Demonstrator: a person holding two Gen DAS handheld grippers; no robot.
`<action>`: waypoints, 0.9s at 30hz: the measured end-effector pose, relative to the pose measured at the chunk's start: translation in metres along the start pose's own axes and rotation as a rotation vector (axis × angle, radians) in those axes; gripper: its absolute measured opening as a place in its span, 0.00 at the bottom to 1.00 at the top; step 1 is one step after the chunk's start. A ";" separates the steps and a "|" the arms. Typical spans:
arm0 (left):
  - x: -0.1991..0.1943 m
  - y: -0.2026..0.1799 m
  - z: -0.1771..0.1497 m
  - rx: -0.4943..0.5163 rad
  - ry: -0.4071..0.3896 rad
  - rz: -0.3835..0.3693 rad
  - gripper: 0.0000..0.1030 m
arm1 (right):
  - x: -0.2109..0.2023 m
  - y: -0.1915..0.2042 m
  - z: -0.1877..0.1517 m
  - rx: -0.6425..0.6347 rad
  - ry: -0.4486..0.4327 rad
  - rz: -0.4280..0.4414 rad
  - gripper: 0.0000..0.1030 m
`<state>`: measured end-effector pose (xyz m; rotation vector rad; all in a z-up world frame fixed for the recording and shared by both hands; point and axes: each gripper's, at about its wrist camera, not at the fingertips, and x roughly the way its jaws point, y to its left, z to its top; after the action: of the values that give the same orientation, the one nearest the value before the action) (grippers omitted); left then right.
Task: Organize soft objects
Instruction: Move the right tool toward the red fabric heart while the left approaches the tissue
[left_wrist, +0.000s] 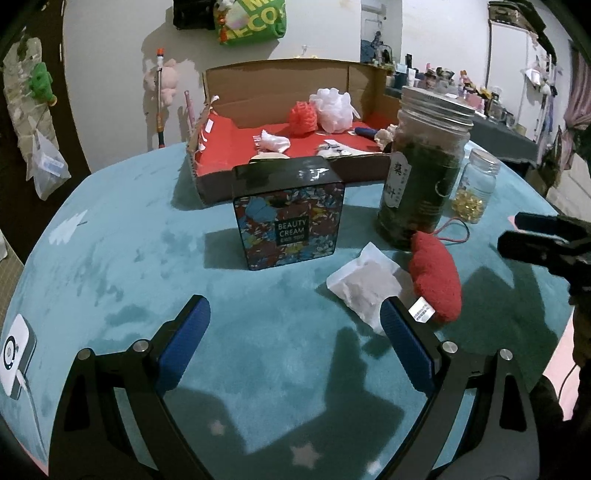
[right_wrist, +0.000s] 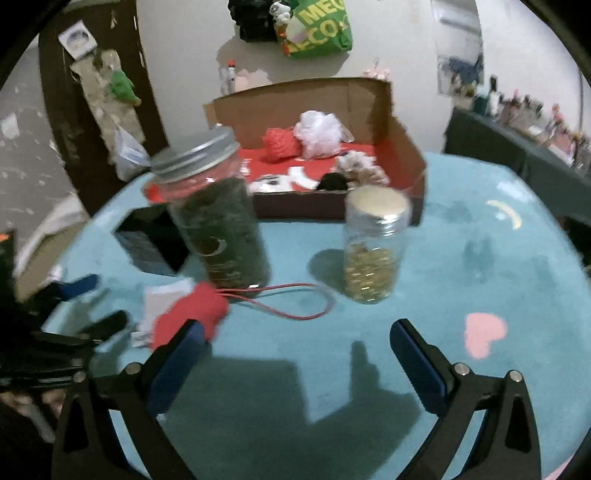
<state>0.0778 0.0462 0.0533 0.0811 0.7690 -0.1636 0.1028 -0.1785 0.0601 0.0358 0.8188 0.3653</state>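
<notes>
Beside red pouch (left_wrist: 437, 277) — left tongs (left_wrist: 295, 325) agape

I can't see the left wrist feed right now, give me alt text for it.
The open left gripper hovers over a teal tablecloth, holding nothing; a red soft pouch and a white packet lie by its right finger. Beyond stand a floral tin, two jars, and a cardboard box holding soft things.

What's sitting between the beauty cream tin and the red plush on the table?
A white sachet lies flat between the tin and the red plush, clearest in the left wrist view.
</notes>
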 end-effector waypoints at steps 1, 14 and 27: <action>0.000 0.000 0.000 -0.002 0.000 0.001 0.92 | 0.003 0.004 0.000 -0.005 0.005 0.030 1.00; -0.009 0.030 -0.006 -0.053 0.004 0.057 0.92 | 0.057 0.071 -0.006 -0.141 0.109 0.053 0.92; -0.004 0.004 -0.001 -0.014 0.010 -0.059 0.92 | 0.005 0.040 -0.020 -0.192 0.014 -0.069 0.80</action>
<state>0.0752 0.0503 0.0558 0.0460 0.7830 -0.2138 0.0797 -0.1416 0.0500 -0.1735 0.7933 0.3774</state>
